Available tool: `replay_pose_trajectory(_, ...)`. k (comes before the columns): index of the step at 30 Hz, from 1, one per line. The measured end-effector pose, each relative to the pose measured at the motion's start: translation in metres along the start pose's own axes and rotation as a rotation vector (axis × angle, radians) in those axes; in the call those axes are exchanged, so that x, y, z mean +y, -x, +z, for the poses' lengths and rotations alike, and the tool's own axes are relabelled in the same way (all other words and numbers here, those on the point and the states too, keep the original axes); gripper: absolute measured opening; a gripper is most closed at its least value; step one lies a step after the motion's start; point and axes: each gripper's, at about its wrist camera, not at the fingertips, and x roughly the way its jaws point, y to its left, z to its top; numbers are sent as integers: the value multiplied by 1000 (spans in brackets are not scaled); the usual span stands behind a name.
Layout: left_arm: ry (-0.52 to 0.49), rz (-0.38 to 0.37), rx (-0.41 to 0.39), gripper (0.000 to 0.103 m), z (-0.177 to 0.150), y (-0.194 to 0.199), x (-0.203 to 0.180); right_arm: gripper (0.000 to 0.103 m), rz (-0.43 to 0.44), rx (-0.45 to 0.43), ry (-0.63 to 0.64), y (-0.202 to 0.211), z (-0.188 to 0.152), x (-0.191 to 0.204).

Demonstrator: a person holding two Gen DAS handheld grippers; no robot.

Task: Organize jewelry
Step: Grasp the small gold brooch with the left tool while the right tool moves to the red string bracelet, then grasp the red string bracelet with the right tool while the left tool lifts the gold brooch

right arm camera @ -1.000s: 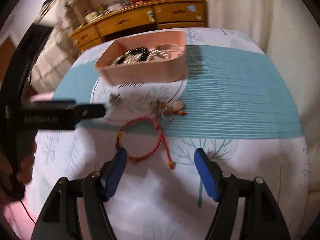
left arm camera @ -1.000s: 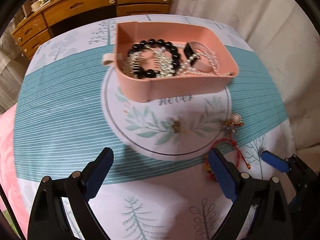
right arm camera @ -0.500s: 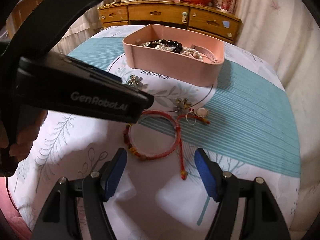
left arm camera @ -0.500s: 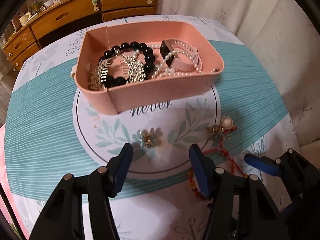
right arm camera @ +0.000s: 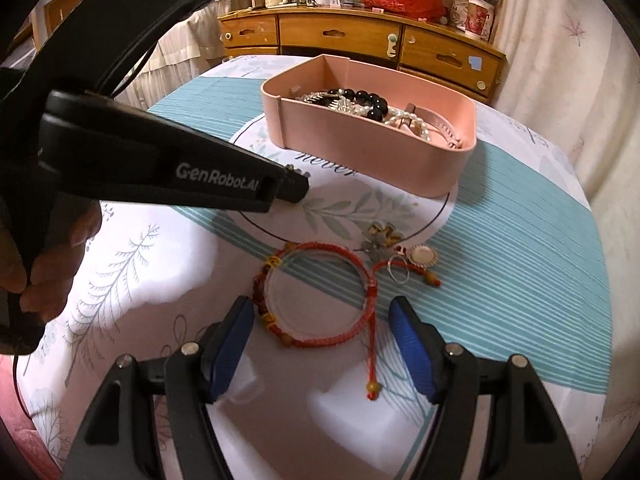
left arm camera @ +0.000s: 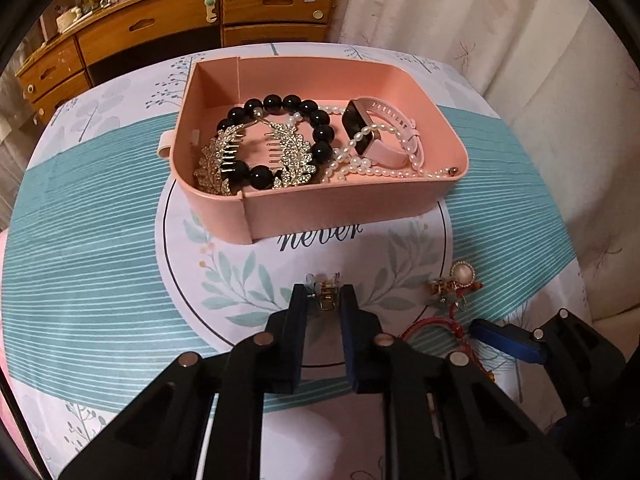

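Observation:
My left gripper (left arm camera: 323,299) is shut on a small gold hair claw (left arm camera: 324,289) on the tablecloth, in front of the pink tray (left arm camera: 340,204). The tray holds a black bead bracelet (left arm camera: 316,120), a rhinestone leaf comb (left arm camera: 294,156), a pearl strand (left arm camera: 360,168) and a pink watch (left arm camera: 376,136). My right gripper (right arm camera: 322,316) is open around a red cord bracelet (right arm camera: 320,296) lying flat. A small flower clip (right arm camera: 380,240) and a pearl ring (right arm camera: 420,257) lie just beyond it.
The round table has a teal and white printed cloth (left arm camera: 88,240). A wooden dresser (right arm camera: 360,38) stands behind it, a curtain (left arm camera: 500,20) to the right. The left gripper's body (right arm camera: 160,164) crosses the left of the right wrist view.
My left gripper moved forward and closed on the hair claw. My right gripper came nearer to the red bracelet, which now sits between its open fingers.

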Motion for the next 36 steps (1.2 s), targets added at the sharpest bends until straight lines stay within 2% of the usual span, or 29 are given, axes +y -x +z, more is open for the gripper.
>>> replay_pose_trajectory(2,5,4,-7,14,-1,2,1,70,-1,-3,-4,0,1,0)
replay_pose_trajectory(3,9,1,-9,14,-2,3,1,63,-1,-7,-4,0,1,1)
replay_pose_trajectory(5,12,-1,-13,14,-3,4,2,60,2,-10,-9,0,3,0)
replay_pose_trajectory(15,-1,4,-33,11,-5,28,7,60,65,-9,-104,6,8,-8)
replay_pose_trajectory(24,-10,21,-63,11,-3,53,15,60,105,-74,-89,23,27,5)
replay_pose_trajectory(26,-8,-3,-48,11,-5,53,19,60,113,-96,-96,27,33,5)
replay_pose_trajectory(28,3,-32,-21,25,-8,49,23,60,104,-113,-106,32,39,3)
replay_pose_trajectory(30,14,-54,-7,58,-11,47,25,60,92,-126,-112,36,43,-1)
replay_pose_trajectory(31,32,-65,-10,65,-13,48,28,60,80,-133,-115,38,45,-4)
replay_pose_trajectory(32,40,-70,-14,69,-14,47,29,60,61,-130,-109,39,46,-6)
replay_pose_trajectory(36,42,-65,1,69,-18,41,30,60,28,-139,-125,45,44,-20)
